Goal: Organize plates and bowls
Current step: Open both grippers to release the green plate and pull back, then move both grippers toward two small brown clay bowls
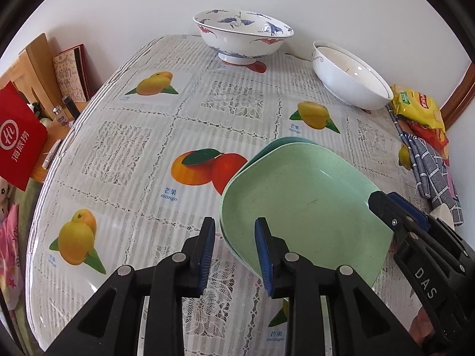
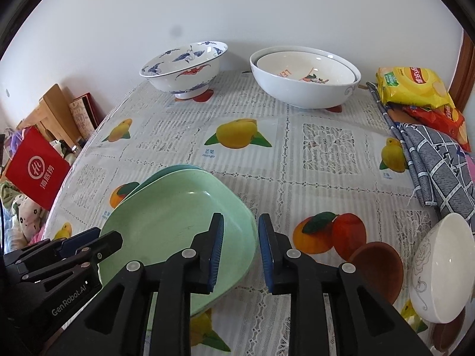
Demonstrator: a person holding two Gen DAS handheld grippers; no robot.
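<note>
A stack of square plates lies on the table, a light green plate (image 1: 305, 207) (image 2: 178, 216) on top of a teal one (image 1: 276, 145). My left gripper (image 1: 234, 255) is open, its jaws straddling the stack's near left edge. My right gripper (image 2: 240, 252) is open, its jaws straddling the stack's right edge. A blue-and-white crane bowl (image 1: 242, 34) (image 2: 184, 65) stands at the back. Two nested white bowls (image 1: 350, 80) (image 2: 302, 78) stand at the back right. A small white bowl (image 2: 442, 267) and a brown bowl (image 2: 380, 267) sit at the front right.
The table (image 1: 148, 136) has a fruit-print lace cloth. Snack bags (image 2: 415, 92) and a grey checked cloth (image 2: 439, 166) lie on the right edge. A red bag (image 2: 35, 169) and wooden boards (image 1: 38, 62) stand beyond the left edge. A white wall is behind.
</note>
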